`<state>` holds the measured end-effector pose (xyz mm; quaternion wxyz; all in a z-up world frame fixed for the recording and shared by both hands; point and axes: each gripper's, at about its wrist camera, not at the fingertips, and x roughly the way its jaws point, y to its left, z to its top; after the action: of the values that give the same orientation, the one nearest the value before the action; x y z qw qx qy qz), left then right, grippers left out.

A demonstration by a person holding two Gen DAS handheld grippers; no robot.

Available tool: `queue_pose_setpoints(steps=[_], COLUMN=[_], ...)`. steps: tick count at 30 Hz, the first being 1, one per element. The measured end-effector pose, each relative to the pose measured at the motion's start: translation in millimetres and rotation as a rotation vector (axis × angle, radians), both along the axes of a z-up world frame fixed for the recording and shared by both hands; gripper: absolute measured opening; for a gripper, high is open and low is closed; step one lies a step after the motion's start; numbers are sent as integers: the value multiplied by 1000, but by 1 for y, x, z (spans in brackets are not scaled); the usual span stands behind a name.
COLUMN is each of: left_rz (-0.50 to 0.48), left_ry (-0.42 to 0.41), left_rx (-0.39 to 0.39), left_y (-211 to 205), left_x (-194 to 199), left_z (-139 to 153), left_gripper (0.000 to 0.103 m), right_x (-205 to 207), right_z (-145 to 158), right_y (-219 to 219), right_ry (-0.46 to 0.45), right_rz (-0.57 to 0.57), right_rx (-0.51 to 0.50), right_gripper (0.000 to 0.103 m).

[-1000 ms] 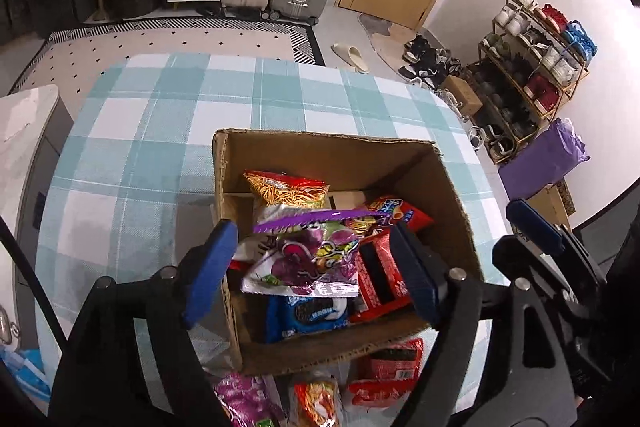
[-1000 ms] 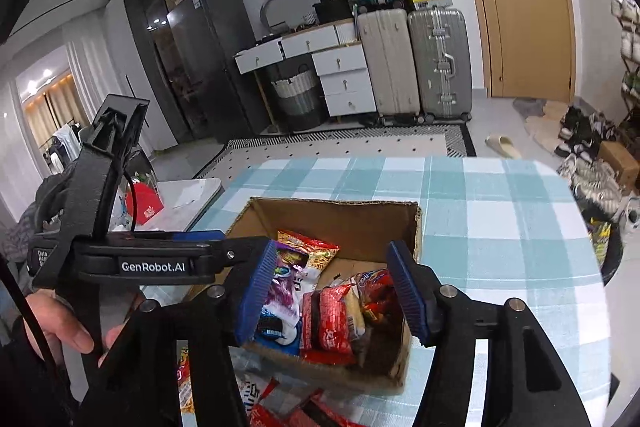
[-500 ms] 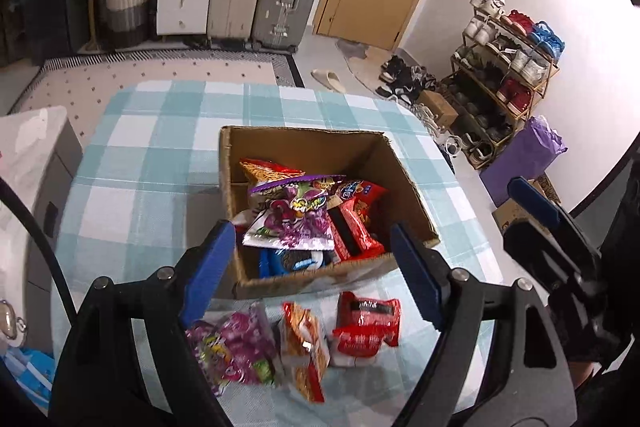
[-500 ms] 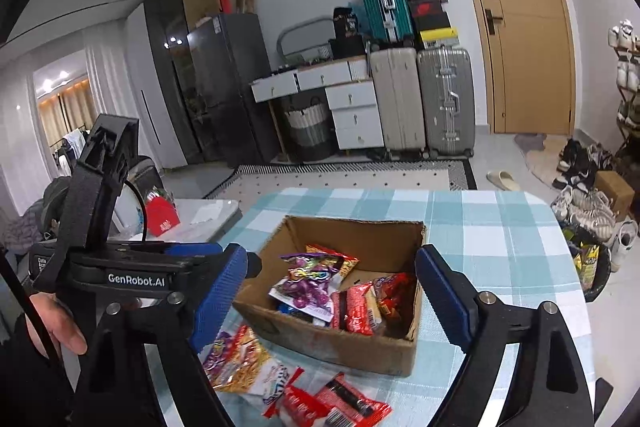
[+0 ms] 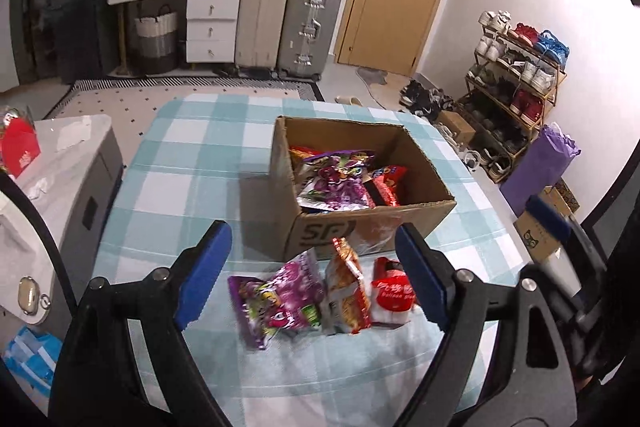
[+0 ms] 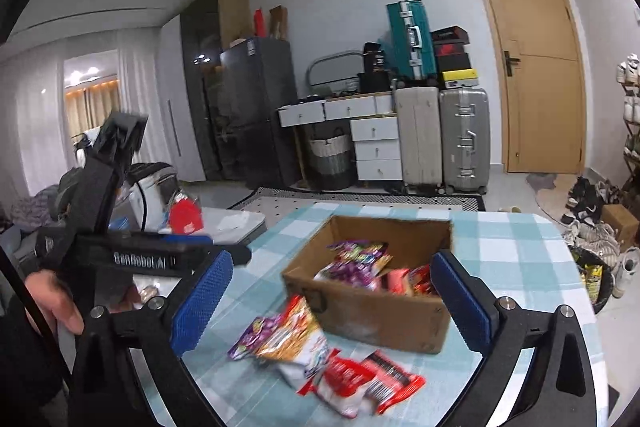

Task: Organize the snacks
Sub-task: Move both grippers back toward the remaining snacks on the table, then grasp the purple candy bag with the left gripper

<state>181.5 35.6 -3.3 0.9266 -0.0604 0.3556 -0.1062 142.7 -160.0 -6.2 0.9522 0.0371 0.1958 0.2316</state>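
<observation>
Several snack packets already lie in the cardboard box (image 5: pixel 362 227). Three packets (image 5: pixel 320 297) remain on the desk (image 5: pixel 192 163), below both jaws. The left gripper (image 5: pixel 310 273) and right gripper (image 6: pixel 332 303) have just been opening and hold nothing.

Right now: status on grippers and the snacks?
Left gripper open, empty; right gripper just opened wide, empty. Three snack packets loose on table before cardboard box, which holds others. Nothing blocking.

Even, cool indoor light fills the room, with soft shadows only. Warm lamps glow behind the curtains (image 6: pixel 86 107) at far left of the right wrist view. Fisheye bending curves the door (image 6: pixel 532 59) and blackens the corners. Motion blur smears the snack packets (image 6: pixel 320 359) on the table (image 6: pixel 516 251).
</observation>
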Motion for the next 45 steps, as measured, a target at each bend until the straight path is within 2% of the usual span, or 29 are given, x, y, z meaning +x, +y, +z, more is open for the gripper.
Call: queue_pose_setpoints(steps=[4,9,12,13,20,28,33,36,45], left_rz=[30,67,111,118,120,86,76,63,94], left_ry=[-38,-34,-23,-16,24,53,93,118,213], left_rx=[22,18,31,36,48,64,38,-22,-98], left_y=[12,27,34,35,38,26,26,30,35], left_x=[-20,-33,-35,-36,-37,-20,-1,11,53], left_z=[-10,-35,-59,-68,-114,-126,-136,-141,-171], left_gripper=[87,88,95,103,102,102,102,102,102], right_x=[-11,-12,-9,-9,-7,-5,-1,-1,2], right_z=[-22,-49,-62,-67,-95,-106,-110,-112,-118], right_y=[15,28,31,32,32,25,14,10,6], right_ry=[18,83,107,115,167,187,211,216,224], right_rz=[28,56,57,57,54,38,19,10,9], right_rx=[-31,-37,-46,-51,-59,-62,-37,-32,-32], right_gripper=[101,101,101,101,101,101,101,101,101])
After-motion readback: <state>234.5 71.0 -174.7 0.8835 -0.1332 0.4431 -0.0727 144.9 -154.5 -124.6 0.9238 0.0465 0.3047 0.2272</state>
